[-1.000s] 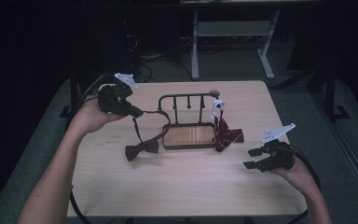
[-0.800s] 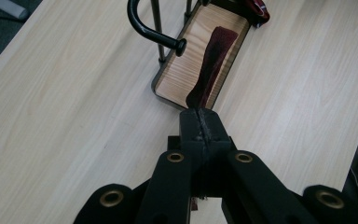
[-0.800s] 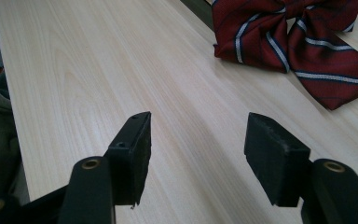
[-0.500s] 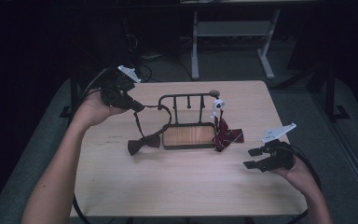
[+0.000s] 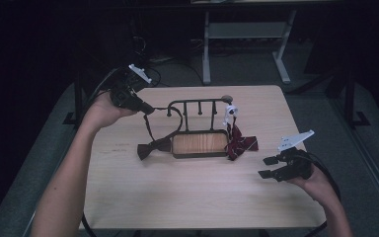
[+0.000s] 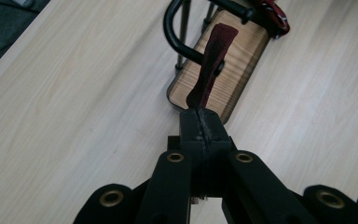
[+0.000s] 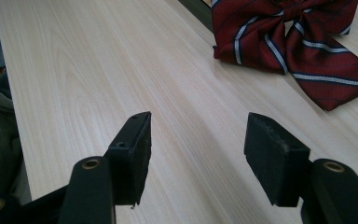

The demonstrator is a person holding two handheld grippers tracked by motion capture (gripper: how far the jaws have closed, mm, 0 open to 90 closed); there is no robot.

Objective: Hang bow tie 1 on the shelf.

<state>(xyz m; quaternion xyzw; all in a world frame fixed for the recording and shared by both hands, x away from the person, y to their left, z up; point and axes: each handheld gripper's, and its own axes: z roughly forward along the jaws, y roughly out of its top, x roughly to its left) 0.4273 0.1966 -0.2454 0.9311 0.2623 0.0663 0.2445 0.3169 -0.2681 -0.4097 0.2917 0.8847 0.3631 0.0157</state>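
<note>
The left gripper (image 6: 204,122) pinched a dark strap (image 6: 210,65) above the rack (image 5: 200,143). The right gripper (image 7: 196,140) gaped empty near a striped bow tie (image 7: 289,35).

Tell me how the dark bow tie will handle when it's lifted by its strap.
Probably floppy: the strap sags in a loose curve from the left gripper, shut on its end, down to the dark bow tie lying on the table. It looks light, so it should trail and swing, perhaps snagging the rack.
</note>
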